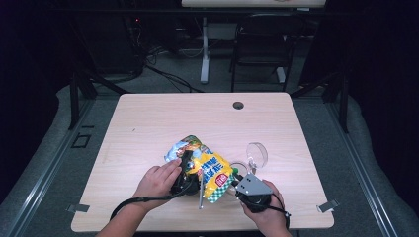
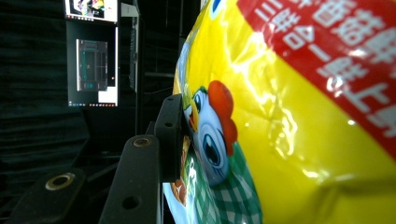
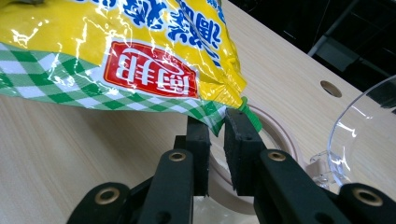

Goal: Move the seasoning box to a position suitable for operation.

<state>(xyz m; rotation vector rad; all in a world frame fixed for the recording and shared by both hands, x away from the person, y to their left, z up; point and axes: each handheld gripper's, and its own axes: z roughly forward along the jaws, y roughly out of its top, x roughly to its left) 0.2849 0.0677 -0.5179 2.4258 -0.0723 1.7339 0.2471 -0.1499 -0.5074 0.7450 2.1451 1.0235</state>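
A yellow snack bag (image 1: 211, 170) with a green-checked bottom and a red label is held above the wooden table (image 1: 148, 123). My left gripper (image 1: 189, 165) is shut on it from the left. In the left gripper view one pad (image 2: 171, 135) presses into the bag (image 2: 289, 121) beside a cartoon chicken, and the far jaw is hidden behind it. My right gripper (image 1: 238, 182) is at the bag's lower right corner. In the right gripper view its gripper (image 3: 217, 135) has the pads close on either side of the corner of the bag (image 3: 116, 42), with a slim gap showing.
A round beige-rimmed container (image 3: 280, 135) with an upright clear lid (image 1: 257, 154) sits on the table just past the right gripper. A cable hole (image 1: 238, 105) lies near the far edge. A black chair (image 1: 262, 39) stands beyond the table.
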